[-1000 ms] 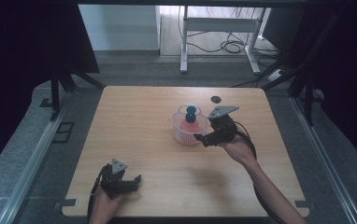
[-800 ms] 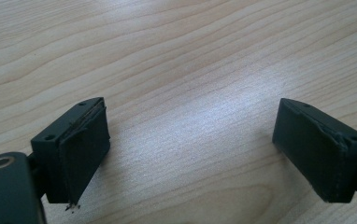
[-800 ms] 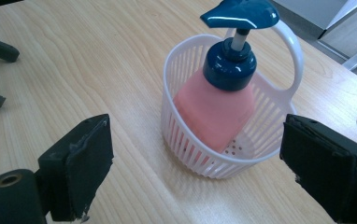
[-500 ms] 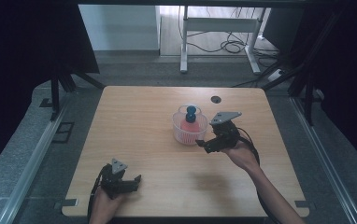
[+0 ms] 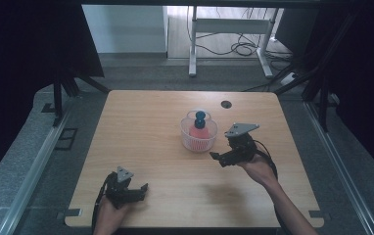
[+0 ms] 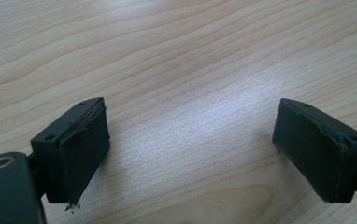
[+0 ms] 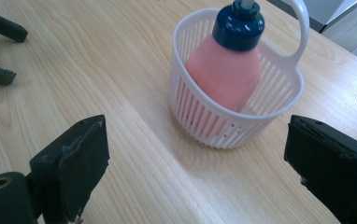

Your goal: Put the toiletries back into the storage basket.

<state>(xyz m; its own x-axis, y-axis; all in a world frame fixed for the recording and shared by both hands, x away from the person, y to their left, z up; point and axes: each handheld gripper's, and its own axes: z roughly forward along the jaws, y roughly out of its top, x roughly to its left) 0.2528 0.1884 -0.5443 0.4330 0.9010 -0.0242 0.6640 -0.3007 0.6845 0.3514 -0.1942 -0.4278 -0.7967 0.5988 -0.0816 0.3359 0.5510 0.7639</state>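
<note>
Here the pink bottle (image 7: 223, 70) stands roughly upright in the white basket (image 7: 200, 112), cap up, right claw (image 7: 204, 172) wide and empty

My left gripper (image 5: 125, 188) is black all over, a blocky body with a small grey three-cornered plate on top and a black cable looping off behind it. Seen close, its jaws are flat, rectangular black blocks, each with small screw holes along the outer edge and a dark rubbery pad on the inner face; the pad edges are frayed, with a ragged scrap hanging from one corner. A round bolt hole sits low on the body. My right gripper (image 5: 234, 152) matches: black, with a larger grey three-cornered plate, a coiling black cable, and worn, scuffed pads. My forearms are bare, no sleeves.
</note>
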